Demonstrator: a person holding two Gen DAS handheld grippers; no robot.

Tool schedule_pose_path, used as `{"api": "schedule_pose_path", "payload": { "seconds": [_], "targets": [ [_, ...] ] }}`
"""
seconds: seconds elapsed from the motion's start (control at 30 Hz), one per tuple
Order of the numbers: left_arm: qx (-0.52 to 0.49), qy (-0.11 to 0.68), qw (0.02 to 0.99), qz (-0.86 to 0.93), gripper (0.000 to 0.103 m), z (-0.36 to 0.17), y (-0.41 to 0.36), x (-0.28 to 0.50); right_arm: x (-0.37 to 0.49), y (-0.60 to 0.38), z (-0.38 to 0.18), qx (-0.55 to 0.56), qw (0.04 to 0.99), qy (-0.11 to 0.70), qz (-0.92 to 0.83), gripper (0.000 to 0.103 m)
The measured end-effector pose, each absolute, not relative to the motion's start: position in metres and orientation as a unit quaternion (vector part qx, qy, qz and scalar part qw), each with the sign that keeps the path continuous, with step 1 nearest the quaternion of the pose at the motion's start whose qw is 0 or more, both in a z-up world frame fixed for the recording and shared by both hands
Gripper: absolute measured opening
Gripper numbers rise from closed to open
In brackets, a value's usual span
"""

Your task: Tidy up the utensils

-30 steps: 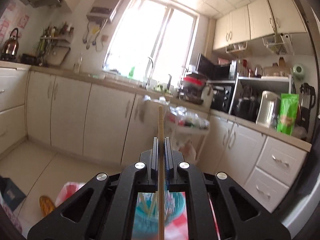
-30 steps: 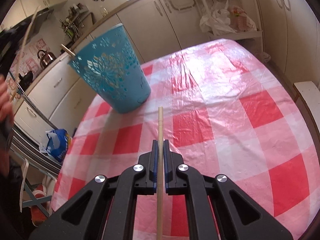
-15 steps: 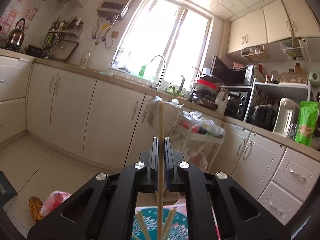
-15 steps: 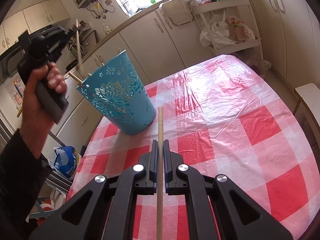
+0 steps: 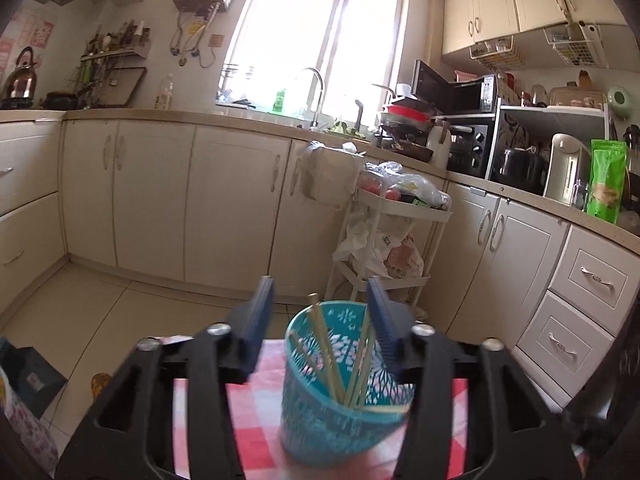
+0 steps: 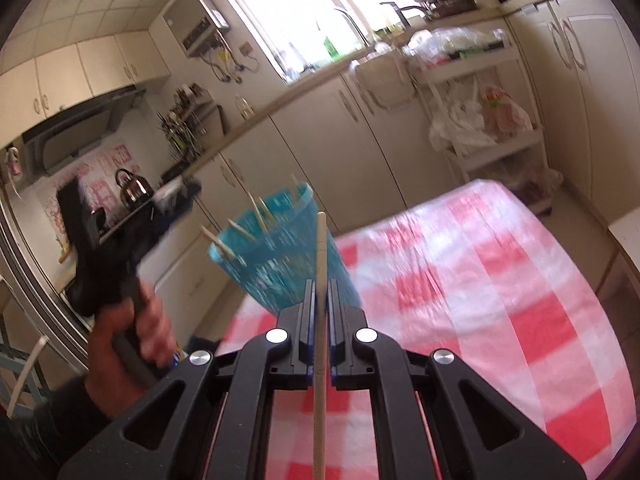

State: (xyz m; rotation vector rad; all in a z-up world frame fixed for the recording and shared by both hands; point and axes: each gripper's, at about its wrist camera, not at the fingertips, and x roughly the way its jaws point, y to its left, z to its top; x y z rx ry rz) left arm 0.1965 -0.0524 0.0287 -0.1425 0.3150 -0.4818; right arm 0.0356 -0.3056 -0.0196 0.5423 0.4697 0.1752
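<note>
A: Entry, near field first. Right gripper [image 6: 319, 288]: jaws pinched tight on a single chopstick [image 6: 320, 264], which runs straight out between the pads, tip forward.

B: Left gripper [image 5: 319, 308]?

A: Jaws have just been opening. They stand about half spread and nothing is between them. It hangs just over the teal holder [image 5: 344, 384], and loose chopsticks [image 5: 324, 352] lean inside, crossing each other.

B: So that one reads as delivered. Where does the holder stand?

A: Upright on the red-and-white checked tablecloth [image 6: 500, 300], near the table edge towards the cabinets. In the right view the holder [image 6: 280, 256] sits just beyond the held stick's tip; several stick ends poke above its rim.

B: Advice for the right-hand drop?

A: My judgement: the left hand [image 6: 140, 320] should clear the mouth first. Then tip the stick steeply, bring its lower end inside the rim, aim for a gap among the leaning ones, and release low. The holder looks light; a push on the rim could tip it.

B: Far field?

A: Storage trolley [image 5: 396, 240] and counter behind; irrelevant.
</note>
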Motion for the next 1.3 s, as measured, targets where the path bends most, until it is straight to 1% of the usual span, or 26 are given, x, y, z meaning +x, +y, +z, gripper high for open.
{"api": "schedule_pose_path", "payload": {
  "seconds": [0.1,0.17,0.3,0.4,0.47,0.6,0.8,0.87,0.9,0.93,1.0,1.07,1.13,1.2,1.3],
  "targets": [
    [-0.077,0.159,0.956,-0.233,0.061,0.022,-0.029,0.167,0.058,-0.302,0.012,0.266,0.940,0.191,0.096,0.006],
    [-0.088,0.175,0.954,-0.226,0.068,0.012,-0.014,0.151,0.079,-0.297,0.039,0.259,0.948,0.154,0.100,0.006],
    [-0.115,0.216,0.945,-0.219,0.070,-0.016,0.009,0.128,0.125,-0.284,0.082,0.241,0.962,0.088,0.089,0.006],
    [-0.122,0.236,0.940,-0.216,0.070,-0.034,0.018,0.113,0.162,-0.274,0.094,0.226,0.969,0.067,0.066,0.006],
    [-0.119,0.244,0.938,-0.217,0.071,-0.042,0.019,0.107,0.181,-0.267,0.089,0.217,0.972,0.074,0.056,0.006],
    [-0.106,0.254,0.938,-0.213,0.072,-0.042,0.017,0.101,0.202,-0.250,0.064,0.183,0.973,0.132,0.051,0.006],
    [-0.076,0.278,0.939,-0.189,0.082,-0.030,0.013,0.092,0.167,-0.248,0.038,0.171,0.968,0.176,0.058,0.006],
    [-0.065,0.288,0.938,-0.181,0.085,-0.025,0.011,0.086,0.144,-0.248,0.032,0.168,0.965,0.190,0.061,0.009],
    [-0.061,0.290,0.938,-0.178,0.086,-0.024,0.011,0.083,0.132,-0.248,0.029,0.167,0.964,0.196,0.062,0.015],
    [-0.058,0.292,0.939,-0.174,0.088,-0.021,0.010,0.078,0.116,-0.248,0.025,0.165,0.963,0.204,0.064,0.027],
    [-0.050,0.295,0.939,-0.170,0.091,-0.017,0.009,0.069,0.087,-0.249,0.015,0.162,0.958,0.227,0.067,0.041],
    [-0.040,0.296,0.940,-0.165,0.095,-0.011,0.007,0.058,0.061,-0.249,0.005,0.161,0.952,0.251,0.064,0.044],
    [-0.032,0.298,0.940,-0.162,0.095,-0.007,0.007,0.046,0.035,-0.252,-0.008,0.172,0.942,0.281,0.057,0.055],
    [-0.026,0.302,0.939,-0.163,0.095,-0.003,0.006,0.036,0.008,-0.254,-0.022,0.186,0.930,0.313,0.042,0.058],
    [-0.012,0.300,0.940,-0.160,0.095,0.004,0.005,0.015,-0.031,-0.252,-0.035,0.209,0.915,0.343,0.024,0.067]
  ]
}}
